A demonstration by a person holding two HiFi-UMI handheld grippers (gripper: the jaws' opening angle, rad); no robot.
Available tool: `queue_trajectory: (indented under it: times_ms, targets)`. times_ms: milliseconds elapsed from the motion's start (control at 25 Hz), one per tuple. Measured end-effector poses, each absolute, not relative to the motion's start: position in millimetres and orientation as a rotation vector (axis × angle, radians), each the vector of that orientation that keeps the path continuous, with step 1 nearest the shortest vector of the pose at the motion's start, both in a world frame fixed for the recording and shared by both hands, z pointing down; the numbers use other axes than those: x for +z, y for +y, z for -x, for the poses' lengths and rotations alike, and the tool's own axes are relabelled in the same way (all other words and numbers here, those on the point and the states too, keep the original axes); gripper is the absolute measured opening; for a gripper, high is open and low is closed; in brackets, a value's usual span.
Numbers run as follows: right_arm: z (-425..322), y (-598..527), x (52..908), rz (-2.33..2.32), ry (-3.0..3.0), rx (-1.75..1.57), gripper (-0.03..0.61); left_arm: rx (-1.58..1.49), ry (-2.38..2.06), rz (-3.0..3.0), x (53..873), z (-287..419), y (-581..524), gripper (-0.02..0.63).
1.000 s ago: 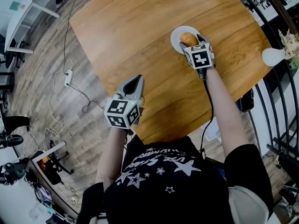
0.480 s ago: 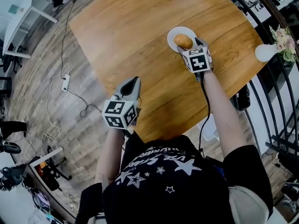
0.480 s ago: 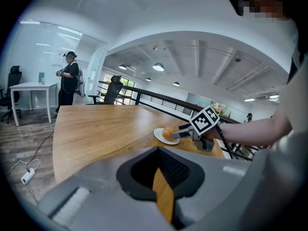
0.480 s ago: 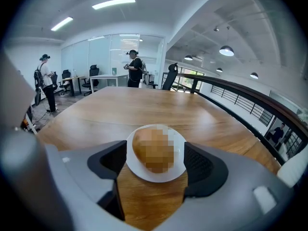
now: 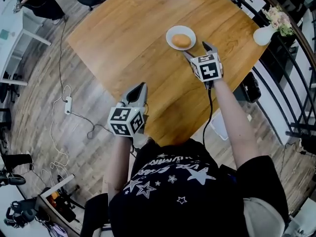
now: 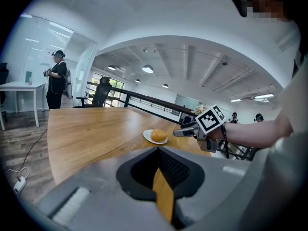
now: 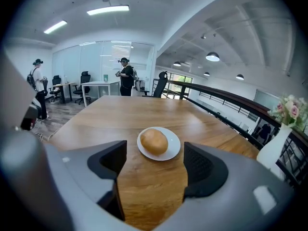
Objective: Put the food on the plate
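The left claw (image 5: 140, 86) hangs over the near edge of the table (image 5: 123, 28), its jaws pressed together with nothing between them. In its own view the plate (image 6: 147, 136) lies well ahead of it and slightly to its left. Ahead of the right claw (image 5: 197, 50), just beyond its tips, the food (image 5: 181, 40), a round golden bun or potato, sits in the middle of the small white plate (image 5: 171, 33), touching nothing else. The right claw is spread wide and empty: the right gripper view shows only bare table between the jaws, with the plate (image 7: 174, 147) and food (image 7: 154, 141) framed past the gap and clear of both tips. Off to the right of that claw, well apart, a white vase of flowers (image 5: 264, 32) stands at the table's edge. By the look of it, the task is done: the food rests on the plate and is released, and all that seems left is to take the claw away. Compared with a second ago, the right claw, then right over the plate and against the food, has drawn back toward the person, while the left claw stays about where it was.
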State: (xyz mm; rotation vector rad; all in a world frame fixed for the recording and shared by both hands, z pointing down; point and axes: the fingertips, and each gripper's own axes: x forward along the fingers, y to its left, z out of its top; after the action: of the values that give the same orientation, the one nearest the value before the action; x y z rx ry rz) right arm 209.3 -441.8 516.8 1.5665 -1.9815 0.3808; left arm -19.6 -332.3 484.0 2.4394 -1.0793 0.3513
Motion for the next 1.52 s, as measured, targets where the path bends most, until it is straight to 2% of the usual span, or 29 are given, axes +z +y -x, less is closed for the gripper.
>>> queue_trajectory:
  times_ms: [440, 840, 1040, 1520]
  targets:
    - [-183.7, -364.2, 483.9, -1.708, -1.969, 0.414, 0.374, 0.325, -0.984, -2.511, 467.3, 50.6, -285.7, 0.0]
    - [-139.3, -293.5, 474.4, -1.841, -1.938, 0.475, 0.341, 0.308, -0.914, -2.541, 466.5, 106.4, -247.9, 0.0]
    - [-115.9, -250.0, 474.8, -1.908, -1.92, 0.532, 0.299, 0.31, -0.846, -2.547, 471.6, 125.4, -223.3, 0.0]
    - [-88.6, -176.5, 482.6, -1.969, -1.954, 0.59, 0.152, 0.309, -0.826, -2.559, 470.7, 134.0, -166.7, 0.0]
